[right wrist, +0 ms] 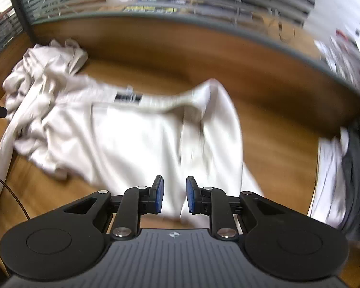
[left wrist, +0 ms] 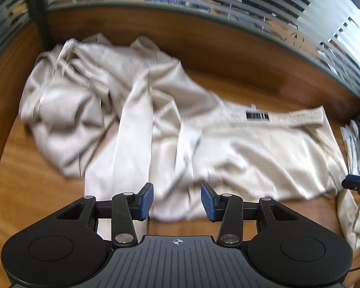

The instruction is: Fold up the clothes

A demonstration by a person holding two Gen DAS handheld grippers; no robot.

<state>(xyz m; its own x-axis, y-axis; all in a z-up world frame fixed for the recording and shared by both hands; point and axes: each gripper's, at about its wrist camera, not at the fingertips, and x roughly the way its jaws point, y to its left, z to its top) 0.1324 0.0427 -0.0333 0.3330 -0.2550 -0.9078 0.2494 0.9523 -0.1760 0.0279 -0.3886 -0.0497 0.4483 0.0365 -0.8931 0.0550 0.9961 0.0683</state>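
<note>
- Cream garment point(left wrist: 264, 148), pale and much creased, lies spread on the wooden bench point(left wrist: 36, 187) ahead of both grippers; both views are smeared by motion blur.
- Its waistband edge with a small dark label point(left wrist: 256, 116) faces the far edge of the bench, where a wooden upstand rises below a striped glass partition point(left wrist: 288, 4).
- One end of the cloth is bunched in a heap point(left wrist: 67, 110) toward the far left corner of the bench; flatter folds run from that heap toward the near edge.
- Left gripper point(left wrist: 177, 201) hangs over the near hem of the garment; its jaws stand apart with blue pads point(left wrist: 146, 200) on either side of the hem, and nothing is pinched between them.
- Right gripper point(right wrist: 174, 195) sits over the near part of a broad flat panel of the same garment; its jaws are apart by a narrower gap, with cloth visible through the gap but no pad pressing on it.
- In the left view, a blue-tipped part of the right gripper shows at the right edge, beside a hanging flap of the cloth.
- A stack of other clothes point(right wrist: 336, 172), white and dark grey, lies at the right edge of the bench, apart from the cream garment.
- A thin dark cable point(right wrist: 14, 192) crosses the bench near its left edge.
</note>
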